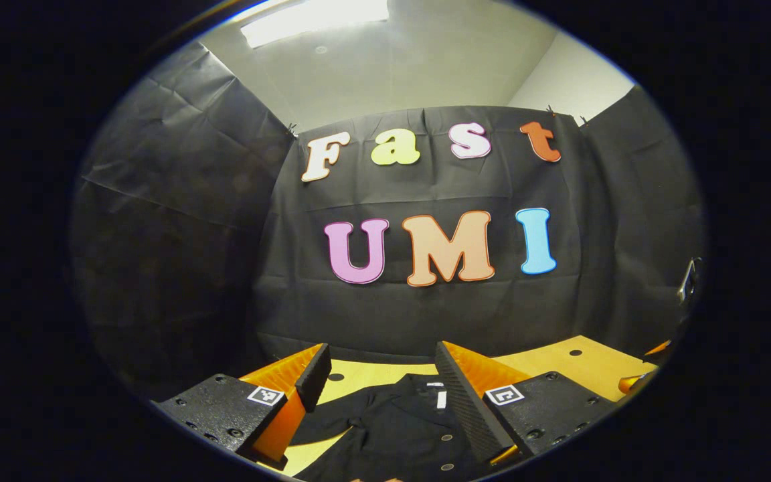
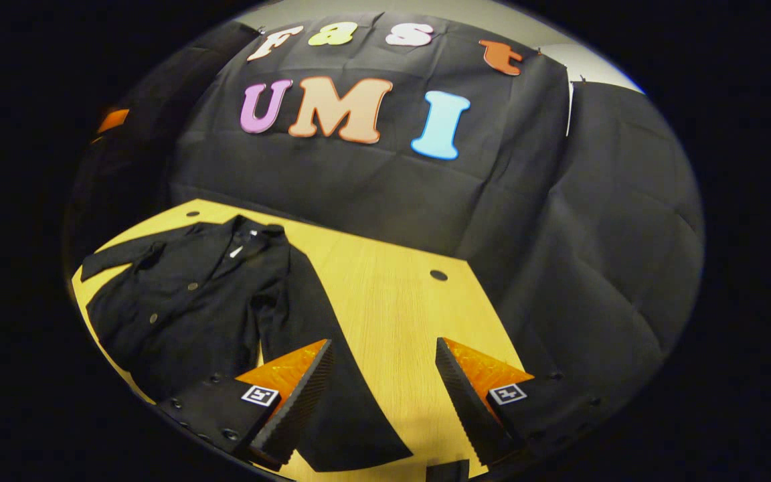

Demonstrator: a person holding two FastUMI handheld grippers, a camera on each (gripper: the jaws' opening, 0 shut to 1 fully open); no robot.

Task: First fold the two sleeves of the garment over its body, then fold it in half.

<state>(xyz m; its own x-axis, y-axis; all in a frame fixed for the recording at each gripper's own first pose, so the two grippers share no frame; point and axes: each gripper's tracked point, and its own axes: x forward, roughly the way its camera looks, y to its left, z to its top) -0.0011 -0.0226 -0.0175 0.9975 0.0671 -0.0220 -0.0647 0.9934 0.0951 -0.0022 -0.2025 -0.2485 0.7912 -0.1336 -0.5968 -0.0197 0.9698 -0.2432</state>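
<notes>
Sleeve [image 2: 332,375] of garment [image 2: 185,308] runs lengthwise under right gripper [image 2: 382,395], spread wide; left gripper [image 1: 382,395] wide above collar [image 1: 436,388].

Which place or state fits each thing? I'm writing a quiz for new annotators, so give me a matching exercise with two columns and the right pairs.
Column one:
1. black jacket
2. the jacket's long sleeve
3. right hand-held gripper
4. wooden table

Column two:
a. open, above the sleeve's end
b. pale surface with a dark round hole
c. lying spread out, front up, buttons showing
d. stretched out sideways from the body, not yet folded over it

Pairs: 1-c, 2-d, 3-a, 4-b
</notes>
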